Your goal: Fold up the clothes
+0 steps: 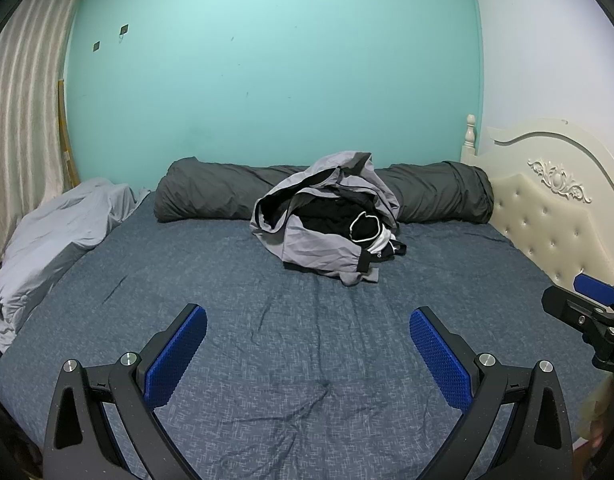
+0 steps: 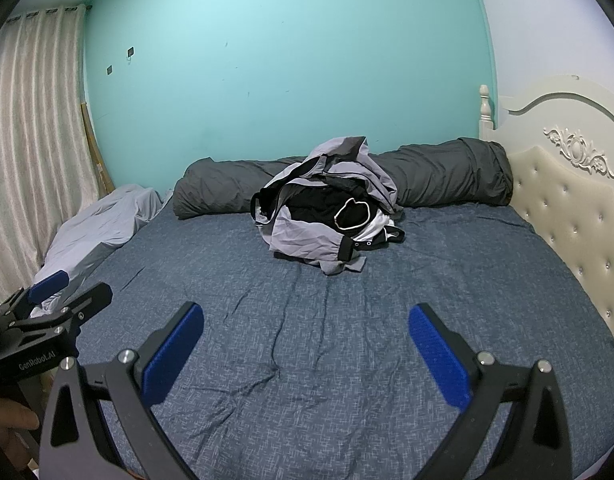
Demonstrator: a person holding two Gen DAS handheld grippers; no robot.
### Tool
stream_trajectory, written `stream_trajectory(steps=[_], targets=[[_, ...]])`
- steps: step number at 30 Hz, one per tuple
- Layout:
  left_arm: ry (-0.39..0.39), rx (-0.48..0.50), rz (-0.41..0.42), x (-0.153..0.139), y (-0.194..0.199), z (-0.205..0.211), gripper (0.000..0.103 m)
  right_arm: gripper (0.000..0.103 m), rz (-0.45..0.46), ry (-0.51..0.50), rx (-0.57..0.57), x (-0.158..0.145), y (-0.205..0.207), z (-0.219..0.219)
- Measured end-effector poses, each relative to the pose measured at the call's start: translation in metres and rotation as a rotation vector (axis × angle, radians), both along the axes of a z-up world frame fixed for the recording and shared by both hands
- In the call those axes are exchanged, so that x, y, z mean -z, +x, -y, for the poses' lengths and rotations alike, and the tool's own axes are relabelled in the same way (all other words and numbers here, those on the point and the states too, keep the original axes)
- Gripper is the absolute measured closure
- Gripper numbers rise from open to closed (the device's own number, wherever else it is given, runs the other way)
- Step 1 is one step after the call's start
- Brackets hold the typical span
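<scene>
A wide bed (image 1: 267, 360) is seen covered by a blue sheet with a fine white fleck, and the sheet is marked by shallow creases. It is backed by a turquoise wall (image 1: 267, 60), on which two small dark hooks are fixed at the upper left. A pale striped curtain (image 1: 23, 112) is hung at the left, and a cream headboard (image 1: 547, 216) with buttoned padding and a carved scroll is set along the right side. A long dark grey rolled quilt (image 1: 211, 192) is laid against the wall, and a light grey blanket (image 1: 59, 232) is bunched at the left edge of the bed. The pile of clothes (image 1: 327, 224) is heaped at the far middle of the bed, resting against the quilt; a crumpled grey jacket with black cuffs is wrapped loosely around black and white garments. The left gripper (image 1: 307, 344) is held above the near part of the sheet, well apart from the pile, with its fingers spread wide and nothing between them. The right gripper (image 2: 307, 344) is held likewise, its fingers (image 2: 439, 356) spread and empty, the pile lying well ahead of it. The fingers are made of black plastic and faced with blue ribbed pads. The two grippers are kept side by side, each being visible at the edge of the other's view.
</scene>
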State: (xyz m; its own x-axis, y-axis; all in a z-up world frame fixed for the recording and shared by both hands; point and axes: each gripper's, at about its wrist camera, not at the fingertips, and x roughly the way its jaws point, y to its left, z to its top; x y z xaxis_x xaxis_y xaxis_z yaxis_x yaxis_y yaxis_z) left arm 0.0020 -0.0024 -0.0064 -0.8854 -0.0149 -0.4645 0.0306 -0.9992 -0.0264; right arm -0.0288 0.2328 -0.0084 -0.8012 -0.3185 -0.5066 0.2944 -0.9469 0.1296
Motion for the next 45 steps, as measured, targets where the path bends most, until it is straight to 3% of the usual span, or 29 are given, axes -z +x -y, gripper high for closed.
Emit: stream_trajectory(steps=[33, 39, 45], targets=[[0.014, -0.030, 0.008, 0.003, -0.017, 0.017, 0.000, 0.000, 0.021, 0.019, 0.015, 0.015, -0.015, -0.001], [0.015, -0.060, 0.009, 0.016, -0.041, 0.034, 0.000, 0.000, 0.036, 0.049, 0.016, 0.028, -0.047, 0.008], [0.033, -0.087, 0.029, 0.040, -0.091, 0.057, 0.000, 0.000, 0.075, 0.066, -0.015, 0.051, -0.102, 0.027]])
